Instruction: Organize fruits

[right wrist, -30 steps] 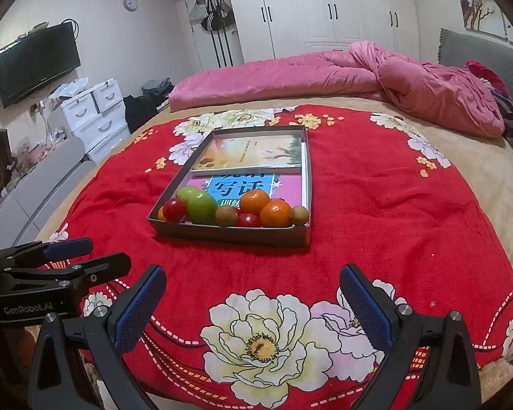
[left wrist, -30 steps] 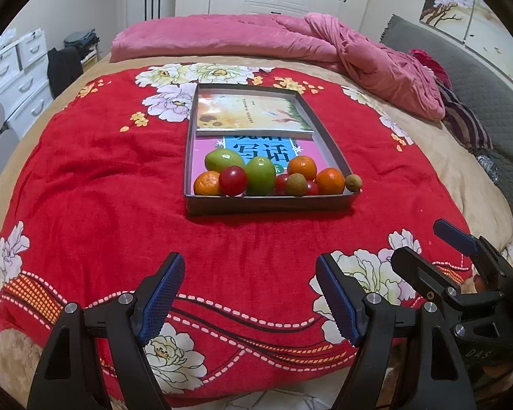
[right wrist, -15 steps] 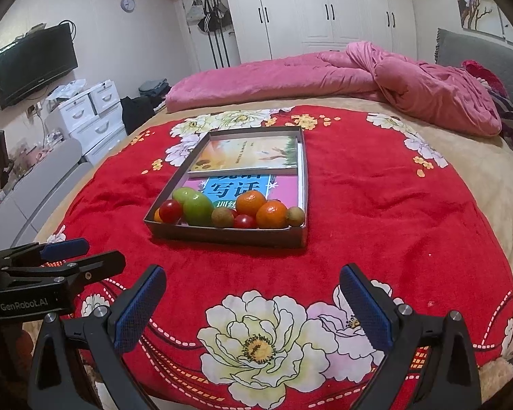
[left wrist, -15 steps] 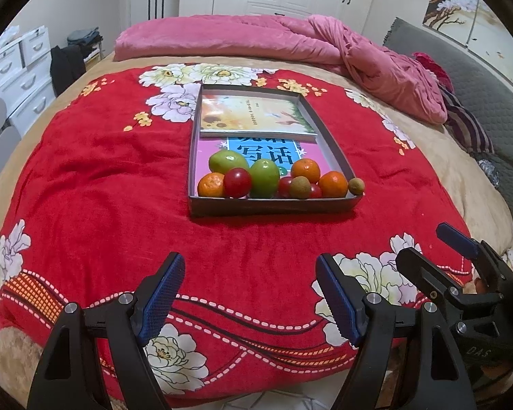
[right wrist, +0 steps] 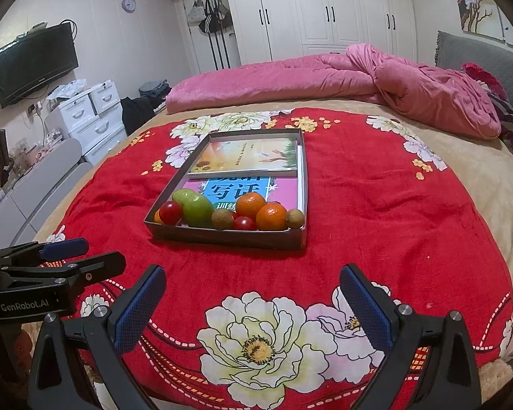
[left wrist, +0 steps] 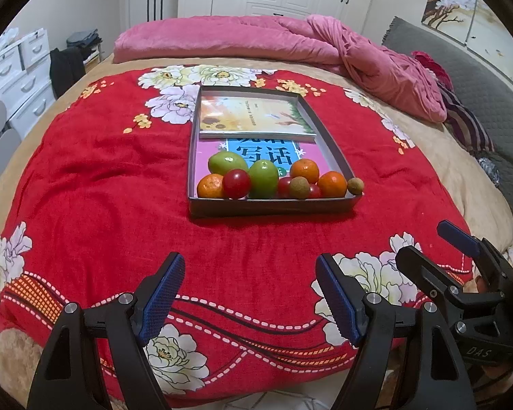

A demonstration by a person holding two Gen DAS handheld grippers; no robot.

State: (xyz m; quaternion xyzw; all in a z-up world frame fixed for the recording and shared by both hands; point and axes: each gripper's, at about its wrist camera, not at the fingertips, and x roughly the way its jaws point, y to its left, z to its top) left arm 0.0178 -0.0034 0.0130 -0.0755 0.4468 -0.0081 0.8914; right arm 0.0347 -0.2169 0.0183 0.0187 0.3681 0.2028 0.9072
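red blanket (left wrist: 95, 184) | box (left wrist: 273, 206): fruits (left wrist: 263, 179), books (left wrist: 253, 116)

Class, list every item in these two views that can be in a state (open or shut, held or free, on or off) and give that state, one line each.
Left tool: open, empty, above the red blanket.
Right tool: open, empty.
Cardboard box: lidless, resting on the blanket.
Fruits: loose, bunched at the box's near end.
Top book: closed, flat in the box.
Wardrobe doors: shut.
Television: screen dark.
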